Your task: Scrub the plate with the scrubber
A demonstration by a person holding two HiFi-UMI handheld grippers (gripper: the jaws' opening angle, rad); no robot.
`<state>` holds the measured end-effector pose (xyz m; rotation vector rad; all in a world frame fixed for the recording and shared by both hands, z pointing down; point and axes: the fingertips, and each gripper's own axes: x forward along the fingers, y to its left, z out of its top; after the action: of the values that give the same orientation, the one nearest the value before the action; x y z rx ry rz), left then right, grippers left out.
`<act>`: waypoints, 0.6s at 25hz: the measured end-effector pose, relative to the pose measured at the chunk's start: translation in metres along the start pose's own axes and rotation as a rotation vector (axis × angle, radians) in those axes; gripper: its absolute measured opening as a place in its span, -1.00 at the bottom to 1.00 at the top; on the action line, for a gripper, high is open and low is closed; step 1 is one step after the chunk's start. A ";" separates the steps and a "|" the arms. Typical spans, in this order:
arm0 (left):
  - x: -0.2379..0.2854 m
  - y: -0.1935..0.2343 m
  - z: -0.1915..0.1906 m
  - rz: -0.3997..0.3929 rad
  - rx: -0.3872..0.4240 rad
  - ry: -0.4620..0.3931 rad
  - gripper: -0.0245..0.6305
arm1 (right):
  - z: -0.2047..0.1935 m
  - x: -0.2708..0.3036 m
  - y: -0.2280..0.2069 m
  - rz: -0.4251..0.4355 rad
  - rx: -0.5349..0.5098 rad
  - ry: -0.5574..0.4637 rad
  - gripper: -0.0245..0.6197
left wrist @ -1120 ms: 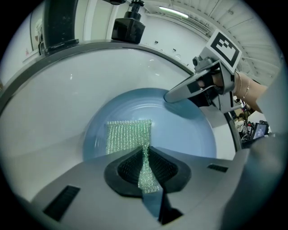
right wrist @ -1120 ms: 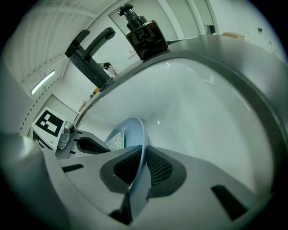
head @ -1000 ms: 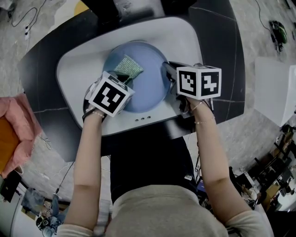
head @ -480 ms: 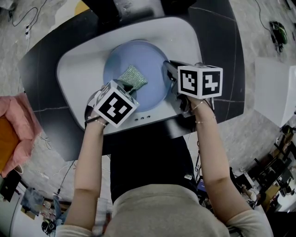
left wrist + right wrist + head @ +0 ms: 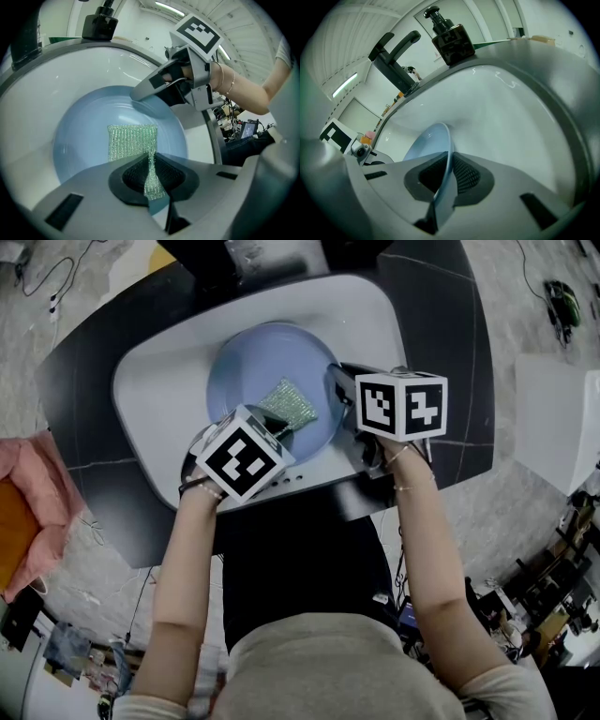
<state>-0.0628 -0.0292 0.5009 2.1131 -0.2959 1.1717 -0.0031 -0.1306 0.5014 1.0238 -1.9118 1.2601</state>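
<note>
On the dark bench, in its white sink, keeps the blue plate steady by clamping its right rim in the right tool, jaws nearly closed on the edge, likely against sliding. Pinches the near end of the green scrubber in the left tool, jaws shut, mesh spread flat on the plate. Since a second ago, has dragged it from far-centre toward the near right.

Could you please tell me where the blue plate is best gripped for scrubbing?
Pinch the plate by its thin right-hand rim from the person's right, fingers on either face, as the right gripper does; that leaves the face open for the scrubber.
</note>
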 end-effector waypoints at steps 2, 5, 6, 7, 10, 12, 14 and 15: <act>0.001 -0.005 0.007 -0.024 -0.012 -0.023 -0.76 | 0.000 0.000 0.001 -0.001 -0.001 -0.001 -0.80; 0.002 -0.007 0.015 -0.035 -0.025 -0.053 -0.76 | -0.001 0.001 0.001 -0.001 0.004 -0.002 -0.80; 0.003 -0.007 0.018 -0.036 -0.029 -0.063 -0.76 | -0.002 0.001 0.001 -0.001 0.006 -0.002 -0.80; 0.003 -0.006 0.021 -0.036 -0.031 -0.073 -0.76 | -0.002 0.001 0.001 -0.002 0.007 -0.002 -0.80; 0.004 -0.003 0.030 -0.027 -0.041 -0.101 -0.76 | -0.002 0.000 0.001 -0.003 0.008 0.001 -0.80; 0.005 0.003 0.035 -0.011 -0.051 -0.120 -0.76 | -0.002 0.000 0.000 -0.004 0.009 0.001 -0.80; 0.005 0.009 0.040 0.007 -0.056 -0.131 -0.76 | -0.003 0.001 0.000 -0.005 0.013 0.002 -0.80; 0.005 0.013 0.041 0.015 -0.058 -0.136 -0.76 | -0.004 0.001 -0.001 -0.005 0.015 0.003 -0.80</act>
<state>-0.0394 -0.0652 0.4960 2.1466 -0.4034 1.0180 -0.0028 -0.1277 0.5039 1.0335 -1.8993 1.2745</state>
